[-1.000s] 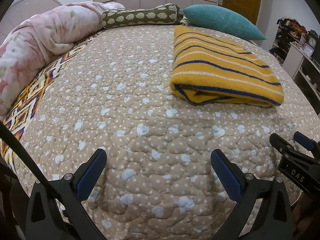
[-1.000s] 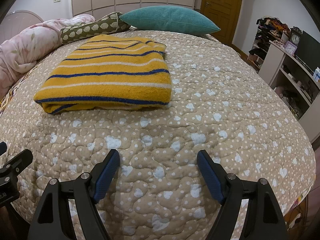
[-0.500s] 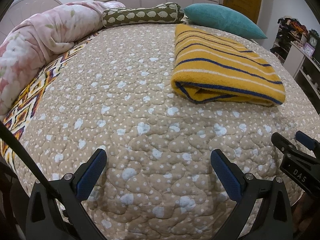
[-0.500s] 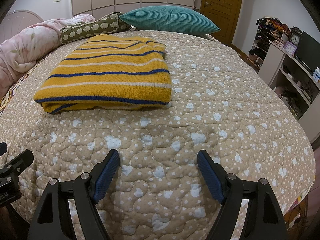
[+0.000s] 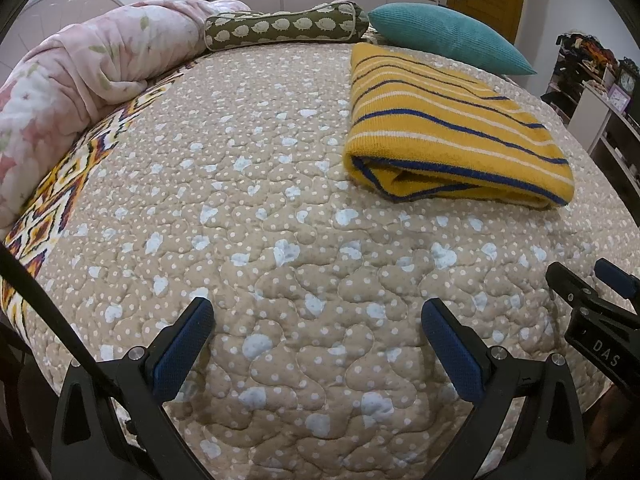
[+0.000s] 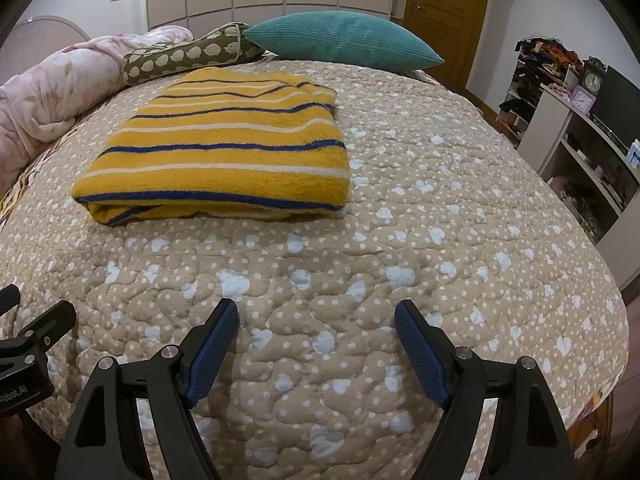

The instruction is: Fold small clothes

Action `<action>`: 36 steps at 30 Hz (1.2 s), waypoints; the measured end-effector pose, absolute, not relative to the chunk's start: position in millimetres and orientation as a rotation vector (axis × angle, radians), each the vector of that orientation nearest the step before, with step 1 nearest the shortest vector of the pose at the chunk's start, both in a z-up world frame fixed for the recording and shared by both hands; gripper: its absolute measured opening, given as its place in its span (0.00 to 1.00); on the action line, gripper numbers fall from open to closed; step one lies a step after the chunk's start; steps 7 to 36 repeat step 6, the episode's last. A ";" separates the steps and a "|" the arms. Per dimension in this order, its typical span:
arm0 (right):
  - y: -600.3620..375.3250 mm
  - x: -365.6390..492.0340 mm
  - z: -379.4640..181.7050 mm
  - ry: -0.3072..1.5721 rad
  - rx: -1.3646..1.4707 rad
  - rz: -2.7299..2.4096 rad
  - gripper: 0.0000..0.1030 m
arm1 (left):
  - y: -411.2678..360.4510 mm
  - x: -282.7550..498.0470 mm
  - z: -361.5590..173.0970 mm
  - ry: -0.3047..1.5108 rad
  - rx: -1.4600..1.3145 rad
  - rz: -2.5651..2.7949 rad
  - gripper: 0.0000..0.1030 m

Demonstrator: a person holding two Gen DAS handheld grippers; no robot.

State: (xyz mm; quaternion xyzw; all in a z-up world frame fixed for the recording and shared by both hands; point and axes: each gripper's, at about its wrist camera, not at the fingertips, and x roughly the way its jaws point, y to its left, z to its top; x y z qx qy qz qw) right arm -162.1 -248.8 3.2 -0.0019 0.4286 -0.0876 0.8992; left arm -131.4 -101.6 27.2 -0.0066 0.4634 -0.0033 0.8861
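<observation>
The yellow striped garment (image 6: 224,148) lies folded into a thick rectangle on the bed (image 6: 440,240), toward the head end, just short of the teal pillow (image 6: 344,38) and the green bolster (image 6: 188,56), and well apart from the foot edge where both tools hover. Its long axis runs from foot to head, with its thick near edge, layers showing, facing the tools. The right gripper (image 6: 316,336) has its jaws spread wide and empty above the quilt; the garment sits ahead of it and slightly to its left. The left gripper (image 5: 318,326) is likewise spread and empty, and from it the garment (image 5: 448,136) lies ahead and off to the right. The right one looks the nearer and better lined up, so any further fold or a tidy-up would likely start from that side, reaching forward. The folding itself appears largely finished. Against the views half a second and a second back, little differs: the left gripper has crept slightly forward, and the right view looks the same.
</observation>
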 end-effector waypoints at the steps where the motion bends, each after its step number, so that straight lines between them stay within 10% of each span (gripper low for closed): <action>1: -248.3 -161.2 3.8 0.888 -0.004 -0.181 0.82 | -102.5 -131.6 26.9 0.960 -0.009 -0.010 1.00; 36: -247.4 -159.1 4.2 0.891 -0.010 -0.180 0.82 | -103.2 -130.5 25.1 0.963 0.001 -0.017 1.00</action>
